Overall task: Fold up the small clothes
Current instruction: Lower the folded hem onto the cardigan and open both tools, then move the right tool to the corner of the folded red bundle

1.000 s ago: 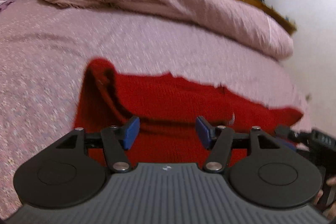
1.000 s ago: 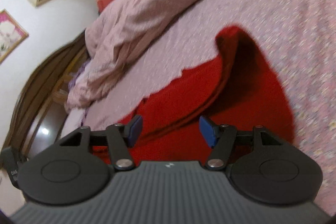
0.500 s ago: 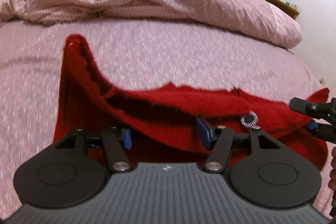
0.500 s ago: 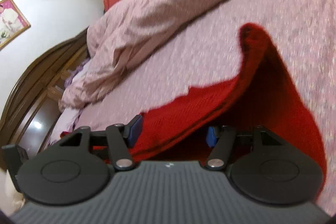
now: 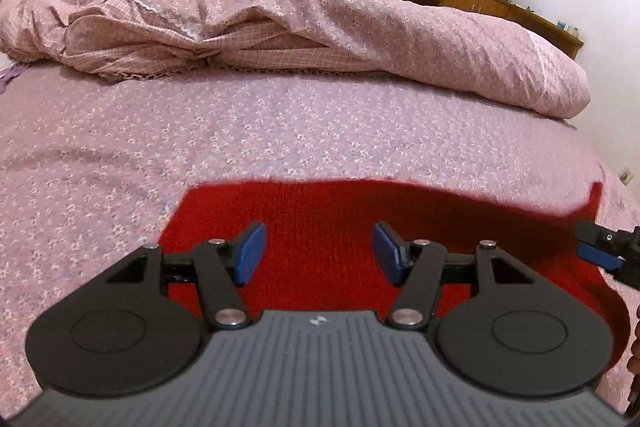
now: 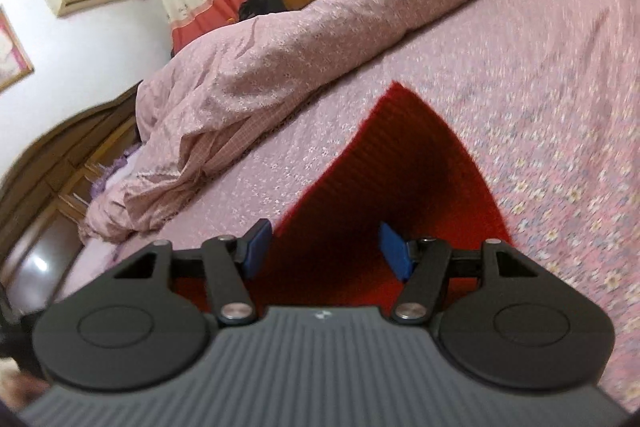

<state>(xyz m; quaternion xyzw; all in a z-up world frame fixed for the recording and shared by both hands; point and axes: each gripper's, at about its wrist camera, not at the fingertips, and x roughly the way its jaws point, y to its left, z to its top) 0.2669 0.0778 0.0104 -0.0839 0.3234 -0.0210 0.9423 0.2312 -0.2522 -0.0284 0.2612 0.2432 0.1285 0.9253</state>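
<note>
Left wrist view: red knit garment (image 5: 360, 227) lies flat on the bed (image 5: 200, 131), far edge a clean straight line, looks folded over once. Left gripper (image 5: 319, 253) hangs just above the near part of it, jaws apart, blue pads clear of the cloth, holding nothing. Right gripper (image 5: 600, 247) pokes in at the right edge over the garment's right end; can't judge its jaws from here.

Right wrist view: right gripper (image 6: 326, 249) also has jaws apart w/ nothing between the pads. Garment (image 6: 400, 179) runs away to a pointed corner. Dark shadow down the middle, so prob a raised ridge or a slack layer there, can't tell which. Frame is a bit blurred.

Risks from here, imo:
- Knit is thick and springy. Top layer may creep back open if not pressed.
- Next pinch could catch only the top layer → layers slide, fold goes skew.
- Soft mattress + bedsheet same plane: a low pinch grabs sheet along w/ the knit, drags everything.
- Two grippers lifting unevenly → corners mismatch at the pointed end.
- Rumpled duvet (image 5: 280, 15) is well apart, no snag risk unless the garment gets pushed far up the bed.
</note>
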